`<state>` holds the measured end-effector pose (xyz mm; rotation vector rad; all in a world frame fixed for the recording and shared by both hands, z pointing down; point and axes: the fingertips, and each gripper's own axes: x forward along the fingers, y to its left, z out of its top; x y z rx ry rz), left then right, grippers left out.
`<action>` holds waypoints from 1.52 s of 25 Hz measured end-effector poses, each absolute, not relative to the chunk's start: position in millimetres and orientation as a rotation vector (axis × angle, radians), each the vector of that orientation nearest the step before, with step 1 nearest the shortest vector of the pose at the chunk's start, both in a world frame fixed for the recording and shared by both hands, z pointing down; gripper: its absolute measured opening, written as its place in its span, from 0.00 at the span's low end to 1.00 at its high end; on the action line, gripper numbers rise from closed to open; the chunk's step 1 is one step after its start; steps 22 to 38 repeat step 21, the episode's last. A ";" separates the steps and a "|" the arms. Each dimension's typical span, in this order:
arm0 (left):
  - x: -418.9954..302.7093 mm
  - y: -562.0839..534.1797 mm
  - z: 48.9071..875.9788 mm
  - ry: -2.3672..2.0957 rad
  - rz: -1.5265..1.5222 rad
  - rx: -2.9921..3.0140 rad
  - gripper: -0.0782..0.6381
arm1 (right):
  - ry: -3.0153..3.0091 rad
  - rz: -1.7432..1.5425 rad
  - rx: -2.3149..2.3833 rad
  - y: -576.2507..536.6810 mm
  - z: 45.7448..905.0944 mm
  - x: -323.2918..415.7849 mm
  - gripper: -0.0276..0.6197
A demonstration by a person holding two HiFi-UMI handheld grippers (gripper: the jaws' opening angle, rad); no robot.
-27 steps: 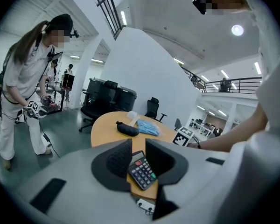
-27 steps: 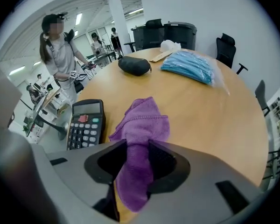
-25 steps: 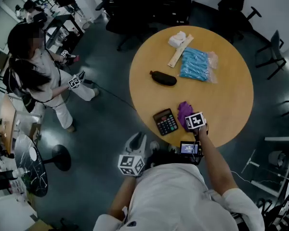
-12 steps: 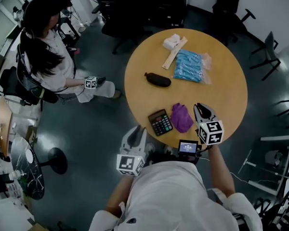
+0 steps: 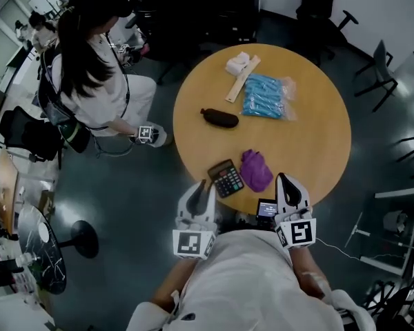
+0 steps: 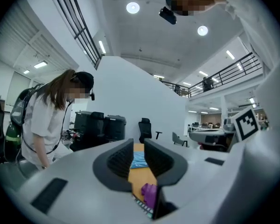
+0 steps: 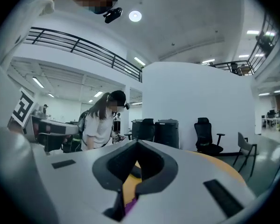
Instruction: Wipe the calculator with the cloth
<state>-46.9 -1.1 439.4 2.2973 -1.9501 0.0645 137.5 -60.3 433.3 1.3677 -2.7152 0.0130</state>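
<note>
On the table [image 5: 310,129], the cloth [image 5: 256,170] lies loose beside the calculator [image 5: 225,178]. The right gripper [image 5: 287,182] is pinched together and the left gripper [image 5: 199,189] is closing, both empty. I think no wiping is happening.

No legible text, brand or number appears in any view. Coded black-and-white square markers (patterns, not letters) stand on the cube of the left gripper [image 5: 202,185], whose jaws are closing with nothing between them. The same markers stand on the right gripper [image 5: 288,179] and on a cube [image 5: 146,133] held by a second person [image 5: 96,67]. Key legends on the calculator [image 5: 226,178] and the small lit screen [image 5: 267,209] are too small to read.
</note>
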 end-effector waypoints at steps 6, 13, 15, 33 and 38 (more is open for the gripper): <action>-34.2 -3.4 442.1 -1.922 0.043 2.315 0.21 | -2.735 -0.018 1.322 -54.4 434.5 137.5 0.07; -19.8 -8.6 430.8 -1.939 0.032 2.353 0.21 | -2.739 -0.033 1.339 -63.2 426.3 151.9 0.07; -15.3 -9.9 431.4 -1.937 0.033 2.350 0.21 | -2.748 -0.038 1.334 -65.0 424.9 155.0 0.07; -2.8 -17.4 432.1 -1.960 0.031 2.324 0.21 | -2.764 -0.045 1.296 -71.4 426.8 165.3 0.07; -2.8 -17.4 432.1 -1.960 0.031 2.324 0.21 | -2.764 -0.045 1.296 -71.4 426.8 165.3 0.07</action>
